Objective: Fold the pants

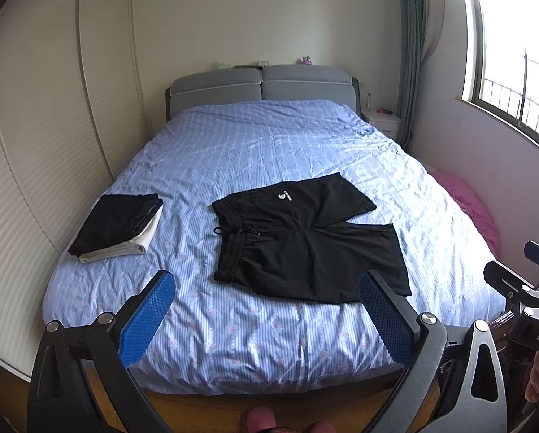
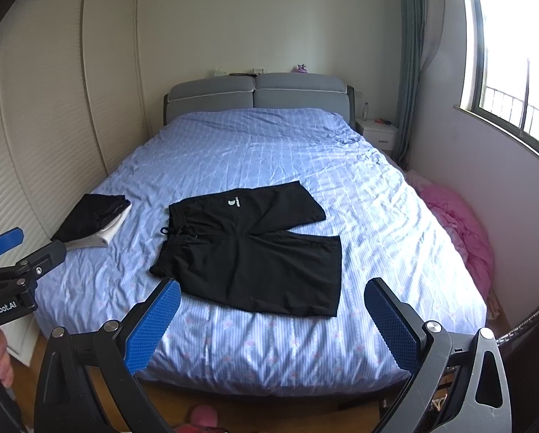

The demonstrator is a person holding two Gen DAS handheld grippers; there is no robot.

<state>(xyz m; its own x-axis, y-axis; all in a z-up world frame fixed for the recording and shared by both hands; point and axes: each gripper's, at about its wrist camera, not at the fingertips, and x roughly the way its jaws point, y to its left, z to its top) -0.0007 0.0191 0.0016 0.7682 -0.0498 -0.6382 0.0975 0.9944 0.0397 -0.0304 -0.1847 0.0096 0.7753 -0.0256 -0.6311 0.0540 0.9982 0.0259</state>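
Left wrist view. Left tongs [image 1: 265,310]: blue-padded fingers [image 1: 146,319] spread wide, nothing between them, held above the foot edge of the bed [image 1: 255,353]. Pants [image 1: 305,241]: black shorts, spread flat and unfolded on the blue striped cover, near the foot edge and about midway across; waistband with drawstring toward the left edge, both legs toward the right edge, a small white logo on the farther leg. Stack of folded clothes [image 1: 119,227]: black pieces on top of white, near the left edge of the bed, well apart from the pants. Right tongs [image 1: 522,281]: only part of the black frame shows at the right border; whether they gape or close cannot be told from here. Pink bedding [image 1: 471,205]: heaped on the floor beside the right edge of the bed

Right wrist view. Right tongs [image 2: 273,312]: blue pads parted wide, empty, above the foot edge of the bed [image 2: 269,357]. Pants [image 2: 255,245]: flat, same lay, the nearer leg just beyond the fingertips. Stack of folded clothes [image 2: 96,222]: at the left edge. Left tongs [image 2: 31,249]: seen from the side at the left border, fingers apart, empty. Headboard [image 2: 255,93]: grey, padded, at the far end. Pink bedding [image 2: 457,220]: along the right wall
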